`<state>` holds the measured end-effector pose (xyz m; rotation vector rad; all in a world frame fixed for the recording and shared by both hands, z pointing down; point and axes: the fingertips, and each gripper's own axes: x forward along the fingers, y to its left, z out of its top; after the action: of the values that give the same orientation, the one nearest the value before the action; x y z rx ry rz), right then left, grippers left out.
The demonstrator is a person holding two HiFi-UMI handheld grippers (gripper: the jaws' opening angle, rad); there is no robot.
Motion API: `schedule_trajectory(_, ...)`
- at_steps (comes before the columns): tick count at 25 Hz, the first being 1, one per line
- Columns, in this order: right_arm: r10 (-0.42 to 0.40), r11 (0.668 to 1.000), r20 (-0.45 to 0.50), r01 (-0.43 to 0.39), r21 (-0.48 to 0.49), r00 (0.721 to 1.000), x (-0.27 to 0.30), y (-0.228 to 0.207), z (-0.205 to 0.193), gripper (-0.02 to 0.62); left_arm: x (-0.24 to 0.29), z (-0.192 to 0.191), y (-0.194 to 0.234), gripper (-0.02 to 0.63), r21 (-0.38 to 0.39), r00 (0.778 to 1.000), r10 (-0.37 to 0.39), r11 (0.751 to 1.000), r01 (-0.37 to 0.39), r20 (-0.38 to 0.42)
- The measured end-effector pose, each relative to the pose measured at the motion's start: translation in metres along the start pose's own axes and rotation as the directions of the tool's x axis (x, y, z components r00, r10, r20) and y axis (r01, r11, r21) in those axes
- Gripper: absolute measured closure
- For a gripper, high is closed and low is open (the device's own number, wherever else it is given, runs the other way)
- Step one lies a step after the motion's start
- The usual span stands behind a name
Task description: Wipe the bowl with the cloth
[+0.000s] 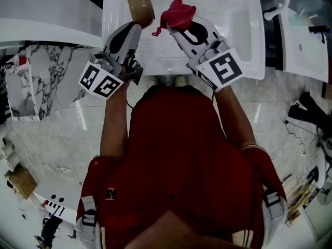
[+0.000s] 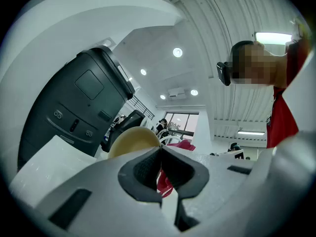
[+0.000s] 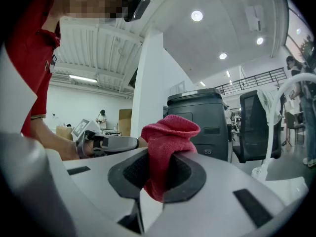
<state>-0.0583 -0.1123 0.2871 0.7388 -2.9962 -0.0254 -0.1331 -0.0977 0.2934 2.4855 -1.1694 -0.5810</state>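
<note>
Head view: person in a red shirt (image 1: 181, 154) stands at the near edge of a white sink (image 1: 244, 40). Left claw (image 1: 136, 27) is clenched on the rim of the tan bowl (image 1: 141, 7). The bowl is tipped on its side and held over the sink's far left corner. Right claw (image 1: 176, 29) grasps the red cloth (image 1: 178, 12), just beside the bowl, by the middle of the far edge.

Left gripper view: jaws pressed together at the tips, bowl (image 2: 129, 141) rim at the seam. Cloth (image 2: 183, 144) shows beyond.

Right gripper view: jaws closed on the cloth (image 3: 168, 132). A bunched fold stands above the pads and a tail hangs below.
</note>
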Motion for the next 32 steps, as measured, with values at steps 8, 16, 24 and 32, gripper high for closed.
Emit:
schedule_trajectory(8, 0.013, 1.000, -0.002, -0.013, 0.014, 1.000, 0.000, 0.002, 0.000, 0.545, 0.003, 0.001, 0.000, 0.594, -0.003, 1.000, -0.014, 1.000, 0.014, -0.006)
schedule_trajectory(16, 0.011, 1.000, 0.005, -0.011, 0.014, 1.000, -0.001, 0.004, 0.002, 0.545, 0.004, 0.001, 0.001, 0.594, -0.005, 0.999, -0.025, 1.000, 0.025, -0.024)
schedule_trajectory(24, 0.038, 0.997, 0.042, -0.035, -0.068, 0.998, -0.007, 0.016, 0.014, 0.545, 0.006, -0.008, -0.009, 0.594, 0.002, 0.997, -0.055, 0.998, 0.055, -0.052)
schedule_trajectory(32, 0.067, 0.987, 0.058, -0.057, -0.149, 0.996, -0.003, 0.030, 0.026, 0.545, 0.006, -0.016, -0.011, 0.594, -0.009, 0.995, -0.063, 0.998, 0.063, -0.081)
